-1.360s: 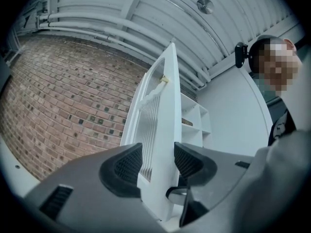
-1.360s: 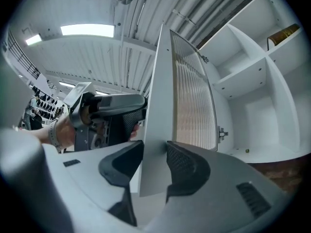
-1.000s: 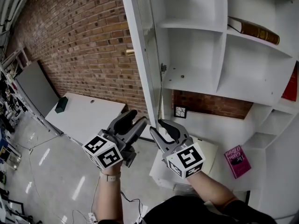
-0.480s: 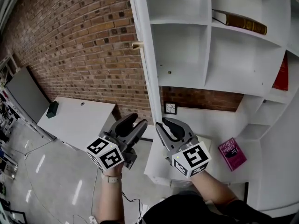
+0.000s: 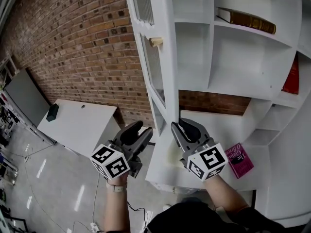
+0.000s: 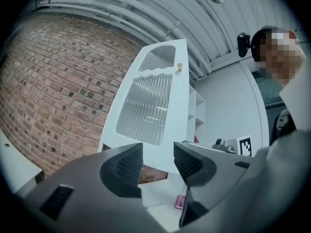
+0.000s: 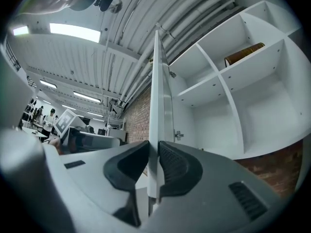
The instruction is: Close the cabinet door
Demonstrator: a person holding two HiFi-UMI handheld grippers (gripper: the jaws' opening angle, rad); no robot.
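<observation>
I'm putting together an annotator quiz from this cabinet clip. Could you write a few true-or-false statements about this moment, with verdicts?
1. The right gripper has its jaws pinched on the edge of the cabinet door. True; the jaws have just been closing onto it.
2. The left gripper grips the door too. False: the left gripper's jaws stand apart with nothing between them.
3. A brown book lies on an upper shelf. True.
4. The door's knob is black. False: the knob is cream-coloured.
5. The pink book stands upright. False: the pink book lies flat, cover up.
</observation>
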